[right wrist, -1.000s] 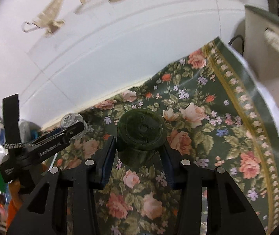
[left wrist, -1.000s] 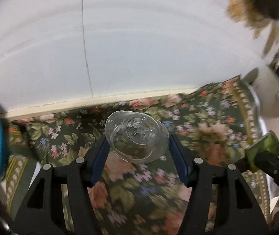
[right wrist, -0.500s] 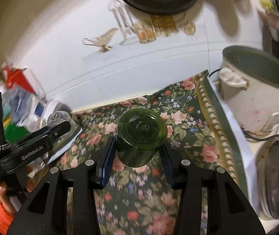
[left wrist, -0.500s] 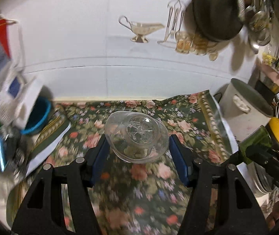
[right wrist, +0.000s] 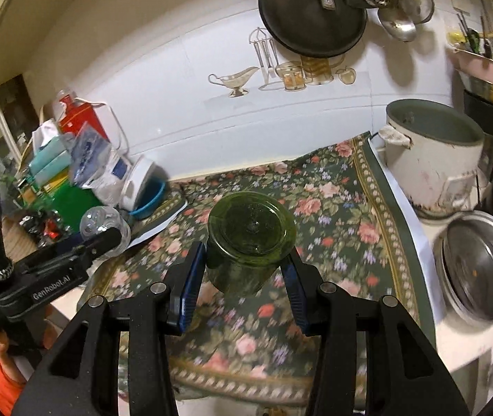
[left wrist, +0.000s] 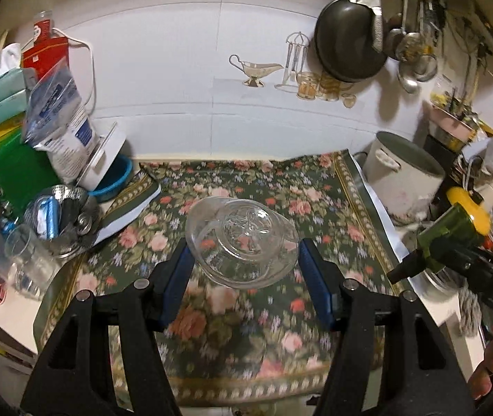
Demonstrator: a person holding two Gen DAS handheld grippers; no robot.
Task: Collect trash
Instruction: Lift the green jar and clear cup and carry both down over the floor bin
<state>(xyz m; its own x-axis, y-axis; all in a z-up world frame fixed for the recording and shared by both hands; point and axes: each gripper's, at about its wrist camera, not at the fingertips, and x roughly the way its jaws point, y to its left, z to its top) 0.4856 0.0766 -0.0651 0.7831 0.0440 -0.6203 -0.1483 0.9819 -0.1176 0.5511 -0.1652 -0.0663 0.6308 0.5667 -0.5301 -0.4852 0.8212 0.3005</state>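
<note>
My left gripper (left wrist: 246, 263) is shut on a clear plastic bottle (left wrist: 243, 242), its base towards the camera, held above the floral tablecloth (left wrist: 246, 346). My right gripper (right wrist: 246, 267) is shut on a green glass bottle (right wrist: 251, 239), base towards the camera, also above the cloth. The green bottle shows at the right of the left wrist view (left wrist: 450, 234). The clear bottle shows at the left of the right wrist view (right wrist: 104, 225).
Clutter of boxes, bags and a blue bowl (left wrist: 114, 180) stands at the left, with a glass jar (left wrist: 28, 260) in front. A white pot (right wrist: 433, 163) and a steel lid (right wrist: 478, 263) stand at the right. A black pan (right wrist: 312, 14) and utensils hang on the white wall.
Both grippers have pulled back and up from the cloth and wall, each still holding its bottle. More of the counter and wall has come into view.
</note>
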